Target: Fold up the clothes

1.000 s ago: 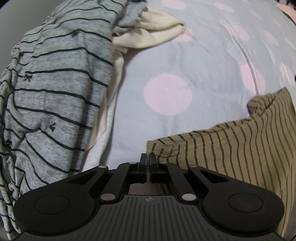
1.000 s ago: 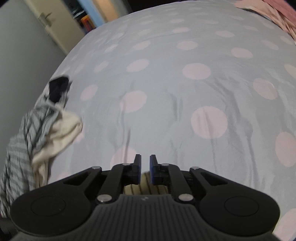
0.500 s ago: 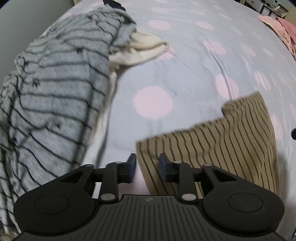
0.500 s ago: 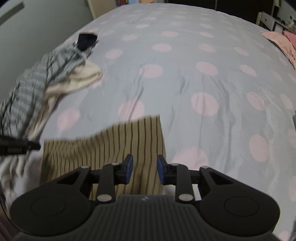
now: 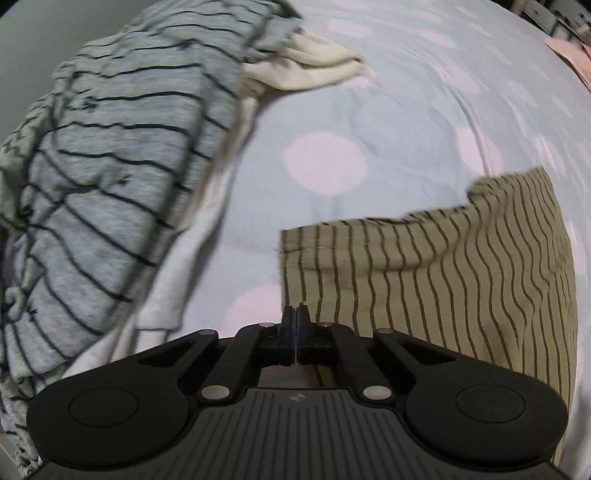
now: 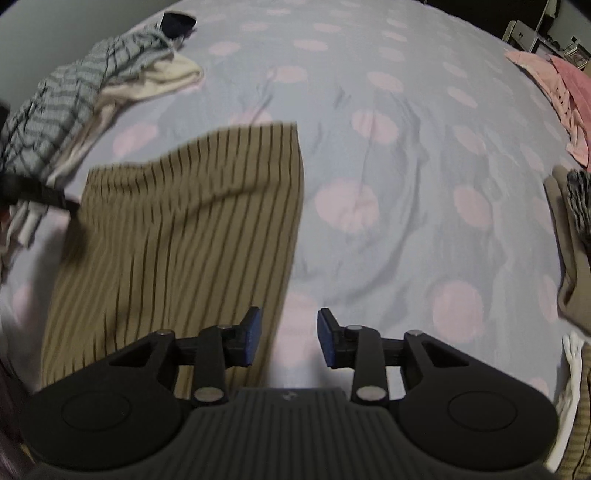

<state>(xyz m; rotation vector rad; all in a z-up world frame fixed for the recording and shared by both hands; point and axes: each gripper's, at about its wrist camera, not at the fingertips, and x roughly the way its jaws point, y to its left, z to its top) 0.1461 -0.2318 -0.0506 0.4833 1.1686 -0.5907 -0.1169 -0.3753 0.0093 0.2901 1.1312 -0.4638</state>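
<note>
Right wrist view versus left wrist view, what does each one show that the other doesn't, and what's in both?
Only the right wrist view shows the open right hand-held gripper, the pink clothes at the far right, a dark item behind the pile, and more garments at the right edge.

Only the left wrist view shows the left hand-held gripper head-on, its fingers pressed together.

Both show the tan striped garment, the grey striped garment, the cream garment and the polka-dot bedsheet.

Both cameras sit behind their fingers, tilted down at the bedsheet (image 6: 406,155) from close above. Ahead and left of each view's fingers lies the grey striped pile (image 5: 110,166); both share the tan striped garment (image 5: 461,277) (image 6: 177,221).
</note>
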